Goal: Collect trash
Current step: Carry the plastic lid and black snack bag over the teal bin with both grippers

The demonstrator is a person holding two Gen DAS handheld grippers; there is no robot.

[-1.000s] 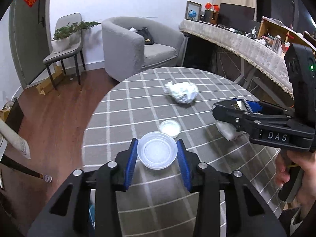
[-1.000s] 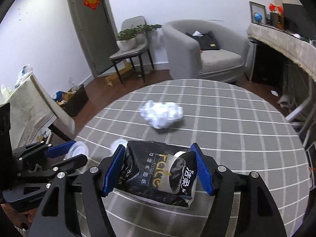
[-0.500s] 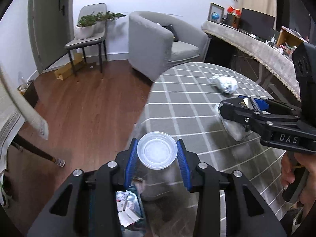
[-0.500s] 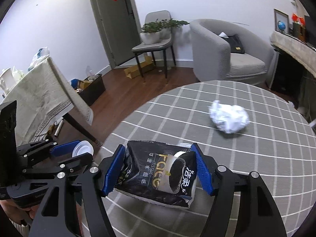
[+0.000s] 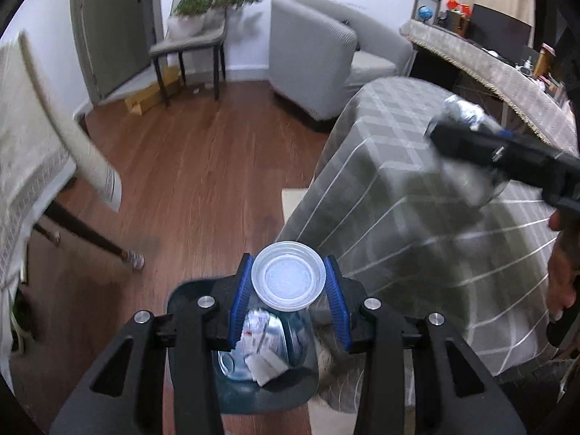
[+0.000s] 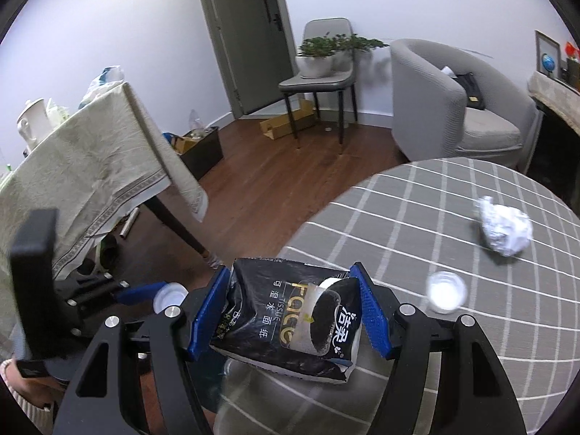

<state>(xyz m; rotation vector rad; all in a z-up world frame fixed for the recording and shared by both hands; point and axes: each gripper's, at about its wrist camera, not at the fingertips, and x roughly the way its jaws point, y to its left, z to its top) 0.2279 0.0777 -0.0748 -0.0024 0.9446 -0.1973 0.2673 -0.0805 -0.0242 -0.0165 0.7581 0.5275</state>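
I've swung my left gripper (image 5: 289, 304) with its clear plastic cup (image 5: 288, 278) off the checked round table (image 5: 417, 195) to hang over the blue trash bin (image 5: 243, 373) on the floor, while my right gripper (image 6: 293, 311) carried the black tissue pack (image 6: 290, 319) to the table's edge.
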